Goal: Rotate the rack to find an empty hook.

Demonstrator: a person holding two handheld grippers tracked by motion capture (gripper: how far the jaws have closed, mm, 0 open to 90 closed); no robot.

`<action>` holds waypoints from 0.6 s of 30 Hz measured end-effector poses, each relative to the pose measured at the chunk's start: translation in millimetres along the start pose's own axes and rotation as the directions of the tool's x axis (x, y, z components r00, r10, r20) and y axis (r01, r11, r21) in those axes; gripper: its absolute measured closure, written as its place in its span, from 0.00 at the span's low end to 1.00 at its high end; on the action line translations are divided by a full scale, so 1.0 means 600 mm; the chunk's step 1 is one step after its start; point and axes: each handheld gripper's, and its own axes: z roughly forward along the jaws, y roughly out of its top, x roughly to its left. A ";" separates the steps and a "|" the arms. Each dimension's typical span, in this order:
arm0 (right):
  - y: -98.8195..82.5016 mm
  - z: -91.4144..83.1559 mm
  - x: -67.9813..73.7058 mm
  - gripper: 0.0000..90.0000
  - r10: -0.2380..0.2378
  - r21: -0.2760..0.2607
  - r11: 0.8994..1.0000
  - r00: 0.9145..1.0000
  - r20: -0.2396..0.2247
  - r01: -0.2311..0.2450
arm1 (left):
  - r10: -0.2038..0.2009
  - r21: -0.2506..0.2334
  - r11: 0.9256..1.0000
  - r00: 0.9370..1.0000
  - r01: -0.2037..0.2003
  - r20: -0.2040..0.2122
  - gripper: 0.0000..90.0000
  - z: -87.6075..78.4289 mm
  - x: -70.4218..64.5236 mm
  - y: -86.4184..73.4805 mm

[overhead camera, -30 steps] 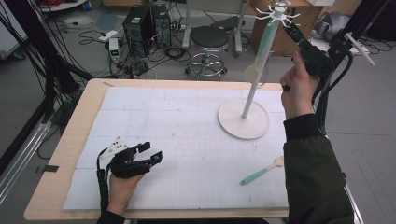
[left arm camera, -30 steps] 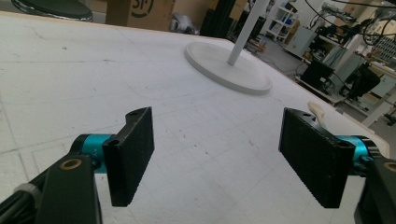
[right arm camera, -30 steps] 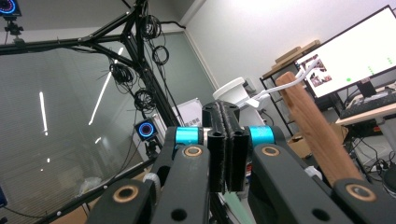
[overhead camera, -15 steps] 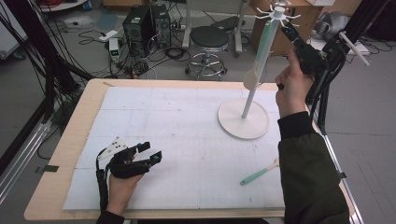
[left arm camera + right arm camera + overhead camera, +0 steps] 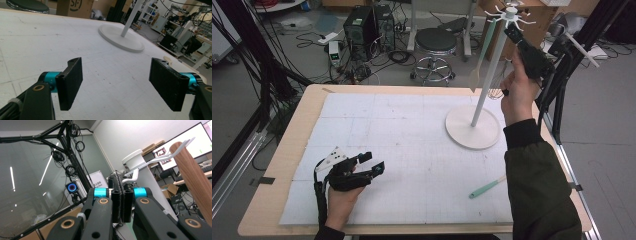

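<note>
The right gripper (image 5: 512, 31), its jaws clenched together on nothing visible, is raised beside the hooks at the top of the white stand (image 5: 484, 95). The left gripper (image 5: 374, 162) rests on the table (image 5: 277, 200) with its 2 jaws spread apart and empty, and a green utensil (image 5: 486, 187) lies on the mat well apart from it.

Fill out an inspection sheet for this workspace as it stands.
Surface: white gridded mat on a wooden table.
Job's things: white hook stand upright at the mat's far right, a green spatula hanging from it; green-handled utensil lying flat near the mat's right edge.
Clutter: nothing seen.
Grippers: left gripper resting on the mat, fingers open, nothing between them; right gripper raised beside the stand's hooks, fingers shut.
Cables: one trails from the left gripper; loose cords on the floor.
Surroundings: stool, computer tower, black frame.
</note>
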 end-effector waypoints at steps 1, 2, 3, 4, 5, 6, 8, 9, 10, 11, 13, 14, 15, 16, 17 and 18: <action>-0.001 0.000 0.000 1.00 -0.005 -0.003 1.000 1.000 0.002 0.005 | 0.000 0.000 1.000 1.000 0.000 0.000 0.31 0.000 0.000 0.000; -0.002 -0.001 0.001 1.00 -0.009 0.001 1.000 1.000 0.004 0.009 | -0.001 0.000 1.000 1.000 0.001 0.000 0.31 0.000 0.000 0.000; -0.002 -0.002 0.001 1.00 -0.012 -0.001 1.000 1.000 0.004 0.012 | -0.001 -0.002 1.000 1.000 0.001 0.001 0.31 0.000 -0.001 0.000; -0.003 -0.003 0.002 1.00 -0.019 -0.002 1.000 1.000 0.003 0.019 | -0.002 -0.003 1.000 1.000 0.002 0.001 0.31 0.000 -0.002 0.000; -0.005 -0.005 0.003 1.00 -0.015 0.000 1.000 1.000 0.002 0.015 | -0.001 0.000 1.000 1.000 0.001 0.003 0.31 0.001 -0.002 0.000; -0.006 -0.006 0.002 1.00 -0.022 -0.003 1.000 1.000 0.003 0.022 | -0.001 0.001 1.000 1.000 0.001 0.004 0.31 0.001 -0.003 0.000; -0.011 -0.009 -0.001 1.00 -0.022 0.001 1.000 1.000 0.008 0.022 | 0.004 0.006 1.000 1.000 -0.004 0.004 0.31 0.001 -0.004 0.000; -0.013 -0.010 -0.003 1.00 -0.021 0.003 1.000 1.000 0.009 0.021 | 0.002 0.002 1.000 1.000 -0.002 0.003 0.31 0.001 -0.005 0.000; -0.016 -0.012 -0.006 1.00 -0.018 0.006 1.000 1.000 0.014 0.018 | 0.004 0.002 1.000 1.000 -0.004 0.001 0.31 0.001 -0.004 0.000; -0.018 -0.014 -0.009 1.00 -0.018 0.007 1.000 1.000 0.018 0.018 | 0.001 0.002 1.000 1.000 -0.001 0.002 0.31 0.001 -0.004 0.000; -0.018 -0.017 -0.015 1.00 -0.015 -0.002 1.000 1.000 0.028 0.015 | 0.002 0.003 1.000 1.000 -0.002 0.000 0.31 0.001 -0.004 0.000; -0.016 -0.020 -0.018 1.00 -0.014 -0.006 1.000 0.999 0.036 0.015 | 0.001 0.001 1.000 1.000 -0.001 0.001 0.31 0.002 -0.004 0.000; -0.014 -0.021 -0.019 1.00 -0.004 -0.012 1.000 0.999 0.039 0.004 | 0.000 0.002 1.000 1.000 0.000 0.004 0.31 0.002 -0.004 0.000; -0.012 -0.023 -0.021 1.00 -0.006 -0.024 1.000 0.999 0.040 0.007 | 0.000 0.002 1.000 1.000 0.000 0.003 0.31 0.002 -0.004 0.000; -0.009 -0.025 -0.021 1.00 -0.001 -0.031 1.000 0.999 0.042 0.003 | 0.001 0.002 1.000 1.000 -0.001 0.004 0.31 0.002 -0.004 0.000; -0.006 -0.028 -0.022 1.00 0.002 -0.038 0.999 0.999 0.042 -0.001 | 0.000 0.002 1.000 1.000 0.000 0.005 0.31 0.002 -0.004 0.000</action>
